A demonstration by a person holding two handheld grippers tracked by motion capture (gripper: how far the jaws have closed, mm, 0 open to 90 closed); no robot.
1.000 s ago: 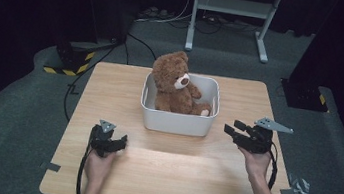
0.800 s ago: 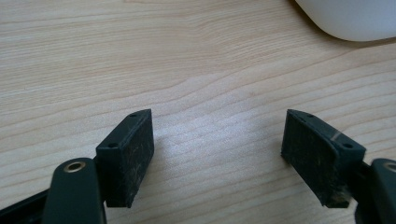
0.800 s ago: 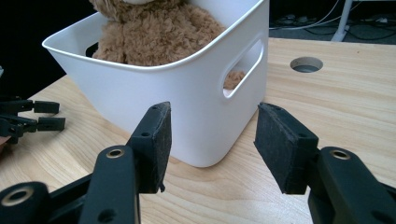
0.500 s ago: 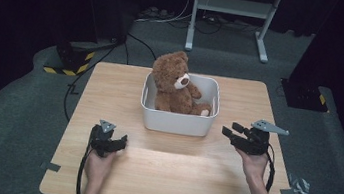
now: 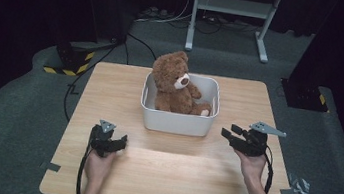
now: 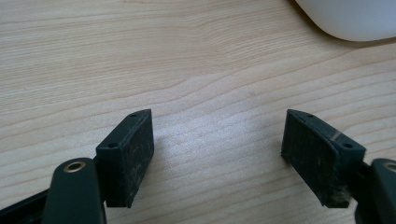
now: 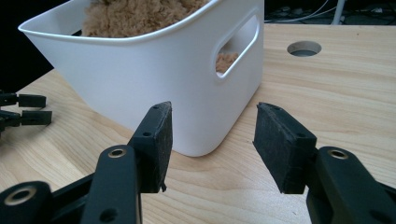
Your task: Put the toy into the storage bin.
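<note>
A brown teddy bear (image 5: 176,81) sits upright in a white bin (image 5: 177,122) at the middle of the wooden table (image 5: 170,172). My right gripper (image 5: 228,134) hovers just right of the bin's near right corner, pointing left at it. In the right gripper view my gripper (image 7: 212,135) is open and holds nothing; the bin's rounded corner (image 7: 154,79) stands close ahead, and brown fur (image 7: 135,14) shows above the rim. My left gripper (image 5: 121,142) rests low on the table, near and left of the bin. It is open (image 6: 217,149) over bare wood.
The bin has a handle slot (image 7: 236,42) in its side. A round hole (image 7: 304,48) is cut in the tabletop beyond it. A metal stand (image 5: 230,19) and cables lie on the floor behind the table. Bare wood stretches between the two hands.
My right gripper has crept slightly left and down in the high view, toward the bin's corner. The left gripper, bin and bear have stayed put.
</note>
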